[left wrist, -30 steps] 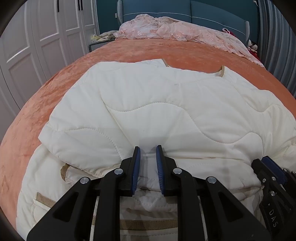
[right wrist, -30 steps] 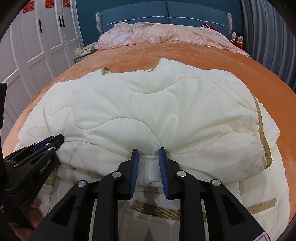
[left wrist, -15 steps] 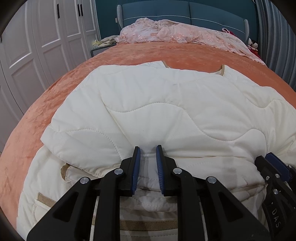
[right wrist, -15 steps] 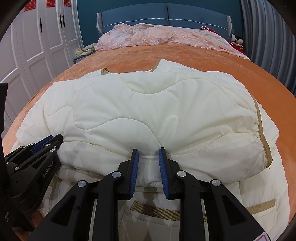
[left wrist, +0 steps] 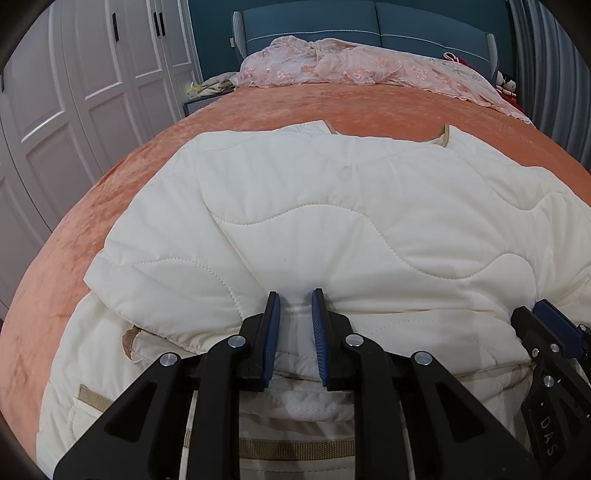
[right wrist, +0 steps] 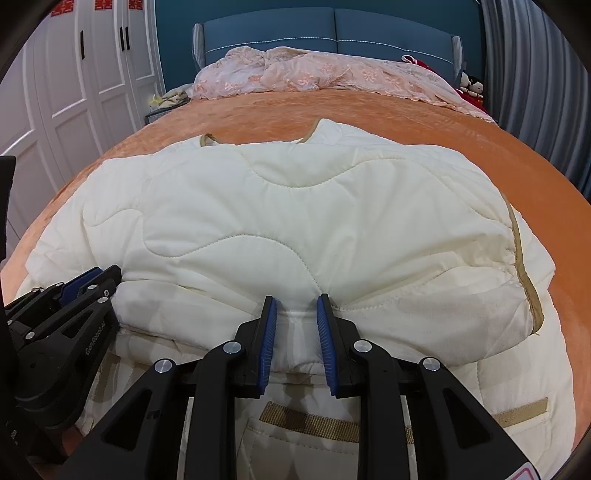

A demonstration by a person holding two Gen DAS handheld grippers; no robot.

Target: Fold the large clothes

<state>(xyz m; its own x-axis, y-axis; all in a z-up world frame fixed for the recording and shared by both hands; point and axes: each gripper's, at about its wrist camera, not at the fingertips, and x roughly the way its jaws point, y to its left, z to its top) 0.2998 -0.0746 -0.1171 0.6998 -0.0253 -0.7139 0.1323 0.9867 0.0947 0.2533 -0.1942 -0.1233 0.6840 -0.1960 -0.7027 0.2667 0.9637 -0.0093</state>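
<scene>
Nothing has shifted much since a second ago: both grippers stay planted at the near fold of the cream quilted jacket [left wrist: 332, 229]. Its neckline points away toward the blue headboard [right wrist: 332, 26], its long axis lying crosswise on the orange bedspread [left wrist: 110, 206]. Narrowly parted, the left gripper [left wrist: 294, 325] fingers pinch a ridge of the folded edge; the right gripper [right wrist: 295, 328] fingers clamp the same edge further along. Beyond lies a pink lace quilt [left wrist: 351, 66].

Both wrist views look steeply down, close over the cream jacket [left wrist: 332, 229] toward the headboard [right wrist: 332, 26], left beside right; they share jacket, bed [left wrist: 258, 110] and each other's gripper.
</scene>
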